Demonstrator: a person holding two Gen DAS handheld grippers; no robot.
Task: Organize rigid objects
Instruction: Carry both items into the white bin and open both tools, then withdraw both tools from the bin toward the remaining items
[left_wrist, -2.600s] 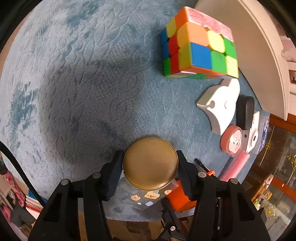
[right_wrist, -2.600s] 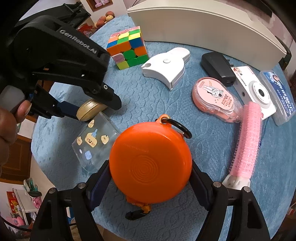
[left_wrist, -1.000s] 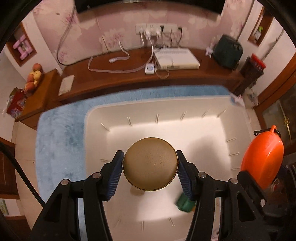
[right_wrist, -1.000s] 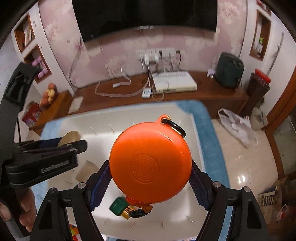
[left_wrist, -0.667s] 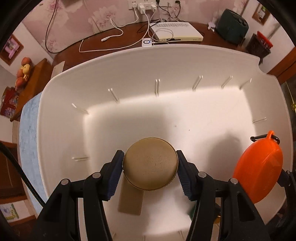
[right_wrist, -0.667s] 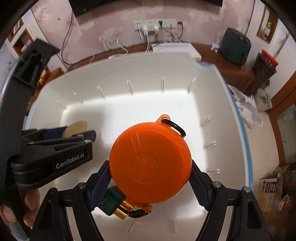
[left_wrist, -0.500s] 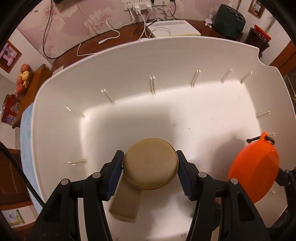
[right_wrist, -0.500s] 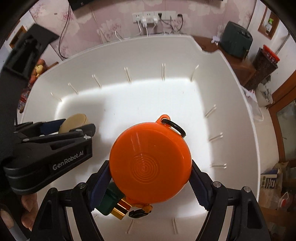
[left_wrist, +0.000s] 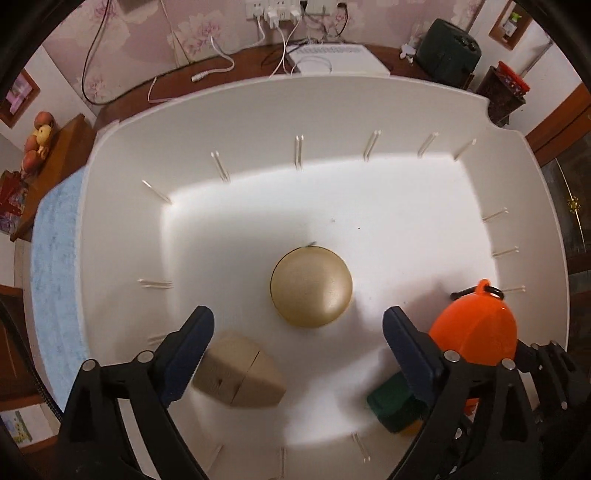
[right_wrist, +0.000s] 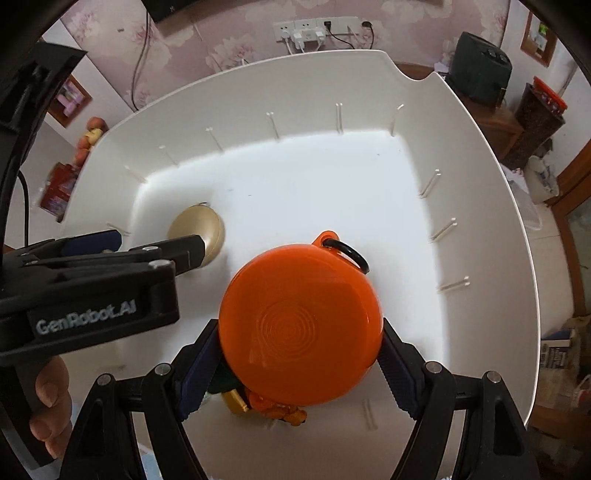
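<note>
Jaws of the left gripper (left_wrist: 297, 336) are opening, spread wide above the floor of the white bin (left_wrist: 258, 122), and the blue pads touch nothing; the gold-lidded jar (left_wrist: 311, 287) sits between and just ahead of them, its round lid facing up, free of both pads and standing on the bin floor near the middle. Close beside the left finger (left_wrist: 188, 347) lies a beige wedge-shaped object (left_wrist: 240, 376), and by the right finger a dark green block (left_wrist: 393, 404) rests on the floor, partly hidden behind the finger. In the right wrist view, the right gripper (right_wrist: 299, 363) is clamped on the orange round case (right_wrist: 299, 325), one blue pad pressed to each side, the case held over the bin with its loop and black ring pointing towards the far wall. Below the case a green and gold object (right_wrist: 231, 391) shows only in part. The left gripper's black body enters from the left, with the person's hand (right_wrist: 50, 402) on its handle and the jar just past its fingertips. Outside the bin, blue cloth (left_wrist: 55, 258) shows along its left edge, and beyond it a wooden shelf with cables and a white box (left_wrist: 340, 61).
</note>
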